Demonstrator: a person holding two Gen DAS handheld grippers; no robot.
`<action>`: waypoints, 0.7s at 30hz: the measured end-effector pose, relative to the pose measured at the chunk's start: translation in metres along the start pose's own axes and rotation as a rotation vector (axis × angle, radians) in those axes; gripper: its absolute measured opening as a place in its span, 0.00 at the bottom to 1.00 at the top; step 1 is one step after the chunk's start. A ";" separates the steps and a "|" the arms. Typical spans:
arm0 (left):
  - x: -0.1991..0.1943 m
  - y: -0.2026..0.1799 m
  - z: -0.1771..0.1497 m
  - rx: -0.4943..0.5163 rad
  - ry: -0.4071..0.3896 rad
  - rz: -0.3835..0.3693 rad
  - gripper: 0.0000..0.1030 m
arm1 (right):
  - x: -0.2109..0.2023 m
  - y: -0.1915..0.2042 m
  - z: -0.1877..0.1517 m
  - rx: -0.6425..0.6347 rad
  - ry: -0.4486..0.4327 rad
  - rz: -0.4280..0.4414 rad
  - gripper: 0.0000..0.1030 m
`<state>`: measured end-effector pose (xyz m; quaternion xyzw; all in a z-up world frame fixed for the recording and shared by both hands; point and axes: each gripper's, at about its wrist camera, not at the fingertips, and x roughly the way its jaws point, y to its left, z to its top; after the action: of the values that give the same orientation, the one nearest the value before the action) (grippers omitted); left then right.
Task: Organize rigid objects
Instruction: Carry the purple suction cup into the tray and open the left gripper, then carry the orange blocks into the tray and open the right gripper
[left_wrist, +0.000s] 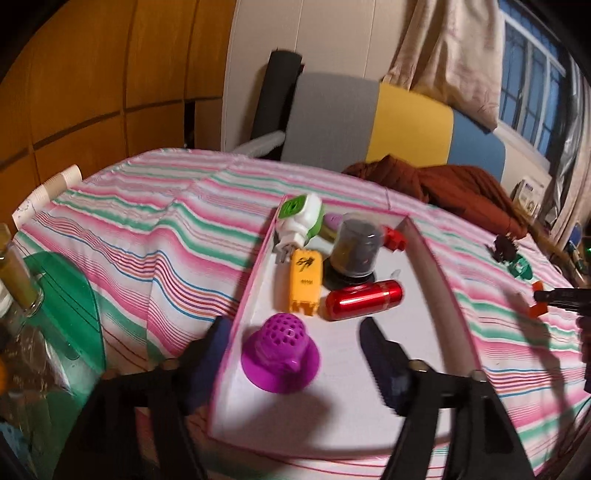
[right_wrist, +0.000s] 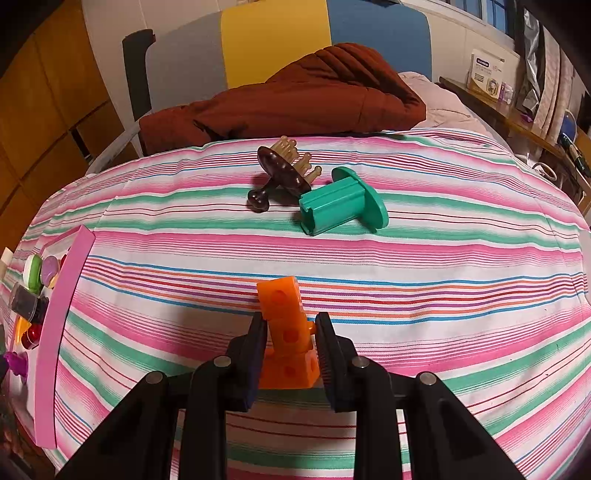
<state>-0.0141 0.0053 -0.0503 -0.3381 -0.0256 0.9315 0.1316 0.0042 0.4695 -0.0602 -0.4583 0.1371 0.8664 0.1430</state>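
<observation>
A white box with a pink rim (left_wrist: 243, 306) sits on the striped cloth. Inside it lie a purple perforated strainer (left_wrist: 280, 350), a yellow block (left_wrist: 304, 284), a red cylinder (left_wrist: 364, 299), a dark jar (left_wrist: 354, 247) and a white-green plug (left_wrist: 299, 218). My left gripper (left_wrist: 295, 341) is open, its fingers either side of the strainer without touching it, the left finger outside the box wall. My right gripper (right_wrist: 291, 325) is shut on an orange holed block (right_wrist: 284, 306), just above the cloth. Farther off lie a brown scalp brush (right_wrist: 280, 173) and a teal flanged piece (right_wrist: 340, 206).
A rust-brown garment (right_wrist: 295, 96) is heaped at the far edge of the cloth. A green plastic piece (left_wrist: 70, 306) and a glass bottle (left_wrist: 18, 284) stand at the left, with paper cups (left_wrist: 55, 184) behind. The box's pink rim (right_wrist: 59, 332) shows at the left of the right wrist view.
</observation>
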 end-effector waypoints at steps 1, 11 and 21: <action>-0.003 -0.004 -0.002 0.006 -0.009 -0.005 0.83 | 0.000 0.001 0.000 -0.001 0.000 0.000 0.25; -0.007 -0.044 -0.015 0.070 0.038 -0.081 0.92 | -0.005 0.011 -0.003 -0.015 -0.011 0.037 0.25; -0.017 -0.063 -0.019 0.148 0.005 -0.089 0.96 | -0.024 0.069 -0.018 -0.141 -0.067 0.172 0.20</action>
<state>0.0250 0.0608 -0.0450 -0.3285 0.0285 0.9232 0.1976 0.0052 0.3966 -0.0428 -0.4245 0.1095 0.8979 0.0399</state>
